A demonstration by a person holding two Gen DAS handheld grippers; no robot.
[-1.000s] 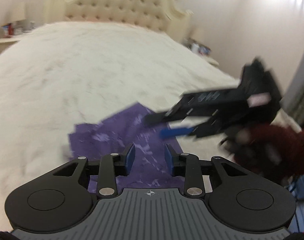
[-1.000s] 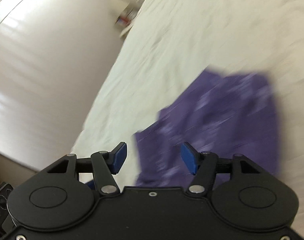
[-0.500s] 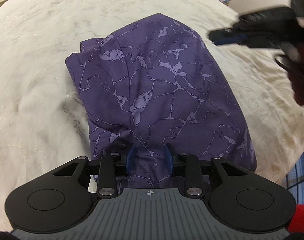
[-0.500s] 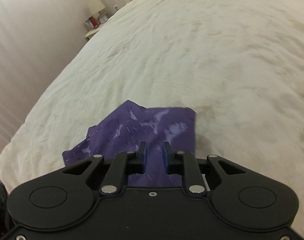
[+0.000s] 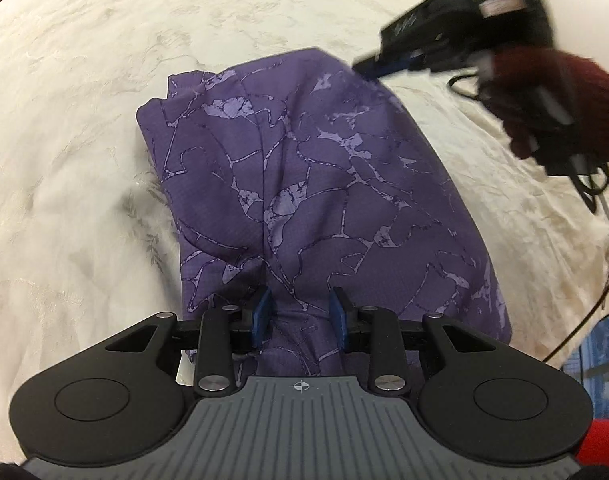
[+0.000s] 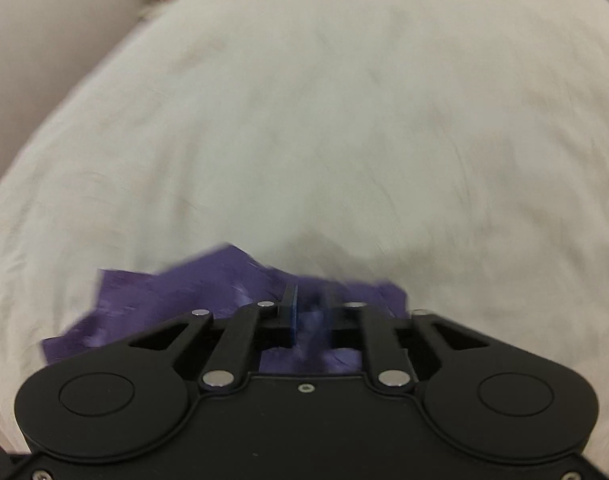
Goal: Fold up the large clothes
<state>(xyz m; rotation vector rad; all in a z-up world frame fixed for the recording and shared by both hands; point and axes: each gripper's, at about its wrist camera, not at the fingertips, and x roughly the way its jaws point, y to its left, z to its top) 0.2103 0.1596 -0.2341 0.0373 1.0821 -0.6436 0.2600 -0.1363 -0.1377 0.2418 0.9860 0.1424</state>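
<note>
Lying on bed: purple garment with a pale cracked-marble print (image 5: 312, 184), folded into a rough rectangle on the cream embroidered bedspread (image 5: 84, 80).
Left gripper (image 5: 300, 316): black two-finger tool with blue pads, pointing steeply down at the garment's near edge.
Left jaws: partly closed, a raised bunch of the purple fabric between the pads; both pads press on it.
Right gripper (image 6: 310, 316): black two-finger tool at the garment's far corner, blurred in both views.
Right jaws: narrow gap, purple cloth between the pads; grip appears closed on the fabric.
Right hand: dark red knitted sleeve (image 5: 584, 100) behind the tool in the left wrist view.
Cables: black cable (image 5: 608, 264) hanging below the right hand.
</note>
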